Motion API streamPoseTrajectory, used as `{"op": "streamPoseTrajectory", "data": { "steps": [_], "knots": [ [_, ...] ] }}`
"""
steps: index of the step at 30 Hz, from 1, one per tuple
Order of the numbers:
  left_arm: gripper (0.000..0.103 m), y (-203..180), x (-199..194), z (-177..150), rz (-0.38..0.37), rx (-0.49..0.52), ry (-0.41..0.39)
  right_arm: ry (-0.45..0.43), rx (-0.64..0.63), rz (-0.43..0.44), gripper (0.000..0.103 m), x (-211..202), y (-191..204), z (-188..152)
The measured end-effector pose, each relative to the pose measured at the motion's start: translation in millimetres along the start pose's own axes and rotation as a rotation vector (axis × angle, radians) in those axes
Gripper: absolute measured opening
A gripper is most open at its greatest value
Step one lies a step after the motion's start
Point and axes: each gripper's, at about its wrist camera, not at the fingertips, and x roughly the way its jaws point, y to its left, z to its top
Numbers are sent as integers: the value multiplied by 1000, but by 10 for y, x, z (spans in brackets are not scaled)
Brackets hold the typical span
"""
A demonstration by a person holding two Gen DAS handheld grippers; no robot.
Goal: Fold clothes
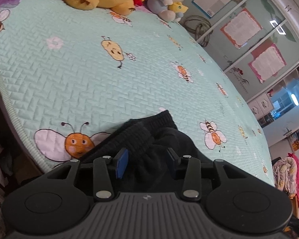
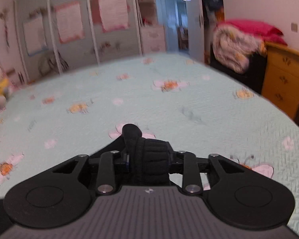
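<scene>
Black garment (image 1: 149,145), ribbed band bunched between the blue pads (image 1: 121,162) of the left gripper (image 1: 147,159), lying on the mint bee-print quilt (image 1: 69,75) just ahead of it. Same ribbed fabric (image 2: 149,159) clamped in the right gripper (image 2: 149,159), jaws narrow. Wardrobe posters (image 1: 241,27) beyond: writing too small to read.

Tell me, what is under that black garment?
The black garment lies on a mint quilt printed with bees; one orange bee is partly covered by it. What else it hides cannot be seen.
</scene>
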Motion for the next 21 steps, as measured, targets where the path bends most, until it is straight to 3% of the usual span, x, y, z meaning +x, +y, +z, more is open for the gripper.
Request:
{"op": "streamPoseTrajectory", "data": {
  "steps": [3,5,8,13,18,21],
  "knots": [
    [44,-14,22,52,-6,23,-2,24,-22,-166,43,78,154,-179],
    [44,-33,42,135,-3,36,-4,-47,33,-208,55,-71,277,-327],
    [48,-124,101,346,-15,60,-17,-76,123,-25,62,-307,556,-514],
    [51,-409,477,721,-8,137,7,31,24,282,62,-356,1463,-692],
    [52,-538,1222,938,72,174,173,17,-202,355,65,-303,2349,-716],
    [52,-560,1713,935,143,207,280,94,-266,448,69,-168,2724,-741]
  ]
}}
